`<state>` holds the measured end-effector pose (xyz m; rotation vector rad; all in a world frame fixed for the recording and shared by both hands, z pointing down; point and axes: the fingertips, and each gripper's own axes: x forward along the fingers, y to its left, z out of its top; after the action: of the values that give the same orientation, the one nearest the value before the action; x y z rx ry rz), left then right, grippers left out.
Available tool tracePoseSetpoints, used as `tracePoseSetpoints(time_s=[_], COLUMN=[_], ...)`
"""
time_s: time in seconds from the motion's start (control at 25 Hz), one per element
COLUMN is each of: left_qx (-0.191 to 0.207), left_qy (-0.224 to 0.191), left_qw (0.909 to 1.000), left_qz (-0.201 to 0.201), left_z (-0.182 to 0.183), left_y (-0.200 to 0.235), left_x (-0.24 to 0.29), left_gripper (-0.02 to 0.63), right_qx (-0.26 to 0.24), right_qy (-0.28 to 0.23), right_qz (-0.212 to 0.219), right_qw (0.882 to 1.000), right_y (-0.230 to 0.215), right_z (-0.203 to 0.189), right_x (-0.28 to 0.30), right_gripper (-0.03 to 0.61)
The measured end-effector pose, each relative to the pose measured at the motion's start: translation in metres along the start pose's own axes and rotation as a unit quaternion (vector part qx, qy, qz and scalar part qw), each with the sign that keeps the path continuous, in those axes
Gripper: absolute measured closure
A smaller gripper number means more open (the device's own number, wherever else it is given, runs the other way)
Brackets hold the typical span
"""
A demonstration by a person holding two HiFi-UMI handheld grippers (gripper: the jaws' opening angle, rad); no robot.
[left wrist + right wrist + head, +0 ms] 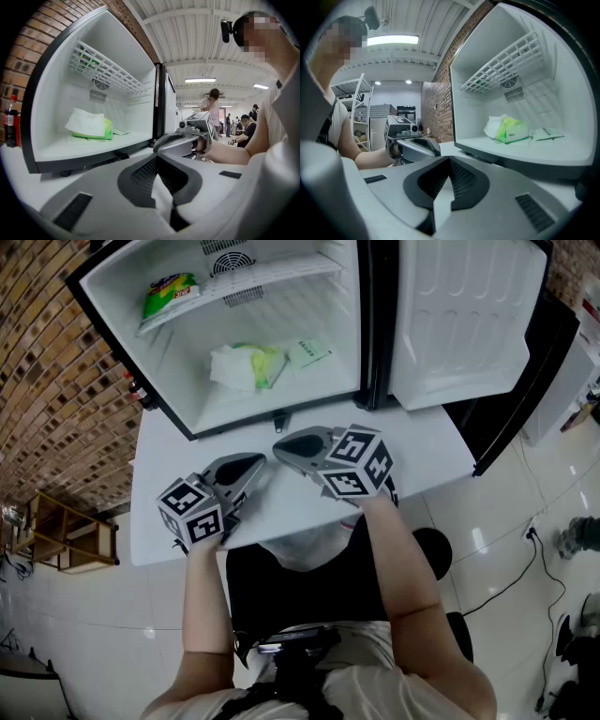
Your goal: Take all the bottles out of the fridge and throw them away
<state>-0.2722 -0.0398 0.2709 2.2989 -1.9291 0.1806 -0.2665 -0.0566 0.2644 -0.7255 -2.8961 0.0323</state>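
Observation:
The small fridge [122, 343] stands open on the white table [150, 521], and I see no bottle inside it. On its floor lie a white and green pack [246, 366] and a flat packet [309, 353]. A green snack bag [170, 294] rests on the wire shelf. A dark bottle with a red cap [10, 119] stands outside, against the fridge's left wall. My left gripper [253, 465] and right gripper [281, 444] hover over the table in front of the fridge, tips close together. Both are shut with nothing in them.
The fridge door [469, 315] swings open to the right. A brick wall [47, 362] runs along the left, with a wooden shelf unit [66, 531] on the floor below it. People stand in the background [213, 110].

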Motion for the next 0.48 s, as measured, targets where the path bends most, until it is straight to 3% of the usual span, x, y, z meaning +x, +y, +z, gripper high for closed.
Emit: tracePoseSetpoints(time_s=[0.48], left_qx=[0.0], left_qy=[-0.001], left_qw=[1.0], left_qz=[0.0], left_z=[0.0031], left_y=[-0.0014], left_x=[0.0015], left_gripper=[0.604], right_qx=[-0.001], right_qy=[0.001], right_qz=[0.0], right_qw=[1.0], right_y=[-0.0006], right_z=[0.0012], right_x=[0.0001], right_gripper=[0.575])
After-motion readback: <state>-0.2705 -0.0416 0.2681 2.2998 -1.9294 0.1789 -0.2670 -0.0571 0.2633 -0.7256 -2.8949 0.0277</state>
